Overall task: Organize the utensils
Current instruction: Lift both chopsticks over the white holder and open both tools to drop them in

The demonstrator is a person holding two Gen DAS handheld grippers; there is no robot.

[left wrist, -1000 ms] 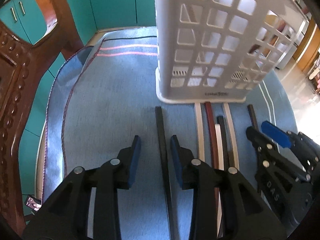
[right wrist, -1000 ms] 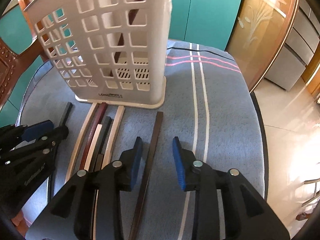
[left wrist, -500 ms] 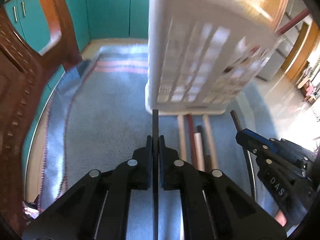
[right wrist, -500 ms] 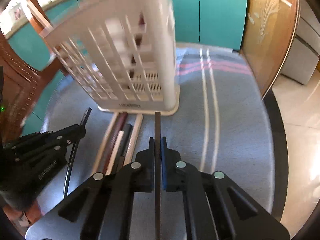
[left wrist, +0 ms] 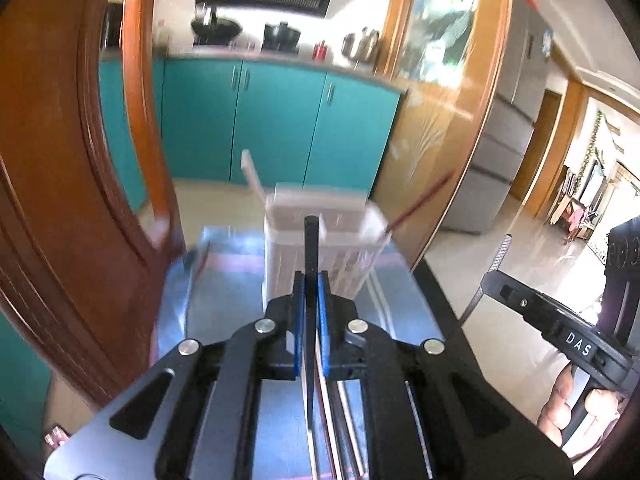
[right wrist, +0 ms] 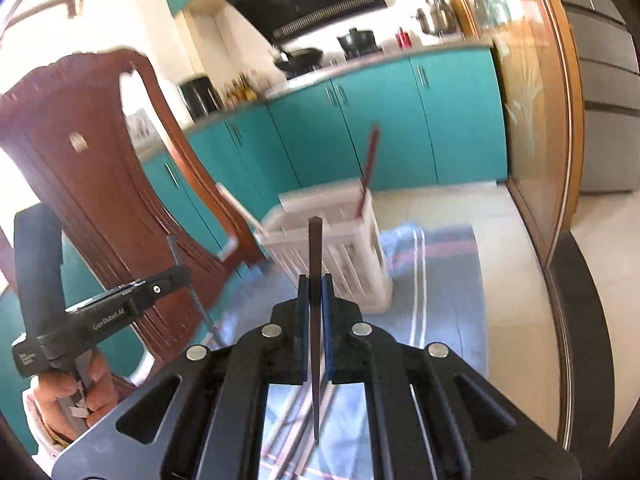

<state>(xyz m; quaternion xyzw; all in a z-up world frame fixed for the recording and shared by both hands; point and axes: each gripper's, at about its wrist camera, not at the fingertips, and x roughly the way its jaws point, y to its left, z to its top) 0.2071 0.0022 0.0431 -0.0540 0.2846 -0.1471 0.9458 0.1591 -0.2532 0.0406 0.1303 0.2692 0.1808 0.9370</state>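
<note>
Two grippers, left [left wrist: 311, 292] "GenRobot.AI" & right [right wrist: 315, 296] "DAS", jaws each clamped on chopstick [left wrist: 311, 248].

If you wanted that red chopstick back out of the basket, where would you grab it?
Probably its bare upper part: the red chopstick stands in the basket, leaning right, with only that end clear of the rim. Come from above, jaws either side of the thin shaft, and pull along its lean. First the left gripper or right gripper must drop its dark chopstick.
</note>
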